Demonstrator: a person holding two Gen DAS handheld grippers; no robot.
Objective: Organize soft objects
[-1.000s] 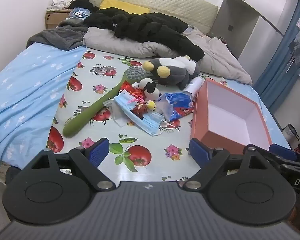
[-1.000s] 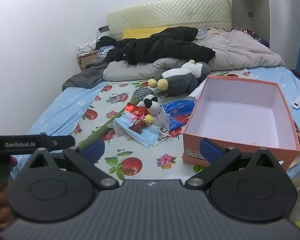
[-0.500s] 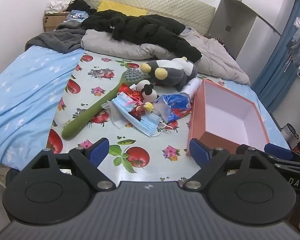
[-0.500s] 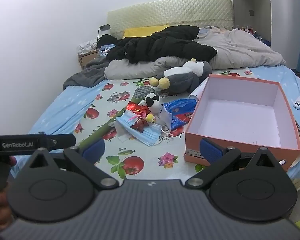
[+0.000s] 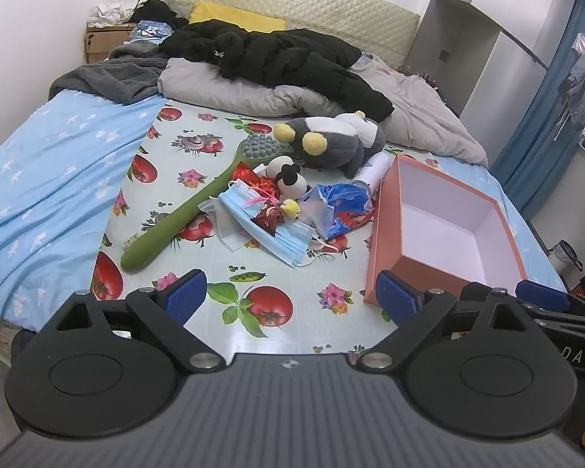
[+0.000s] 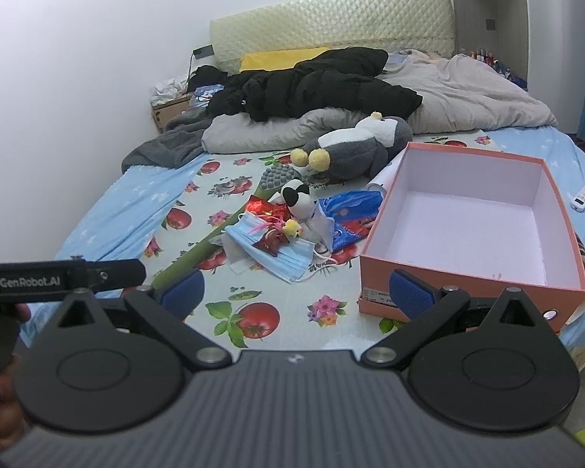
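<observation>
empty orange box (image 6: 468, 230) sits right of the pile; grey plush penguin (image 6: 355, 148) behind it, face mask (image 6: 273, 249) in front. left gripper (image 5: 290, 298) opening, right gripper (image 6: 296, 288) apart, both empty, near the bed edge. risk: mask straps snag neighbouring clutter when lifted.
</observation>
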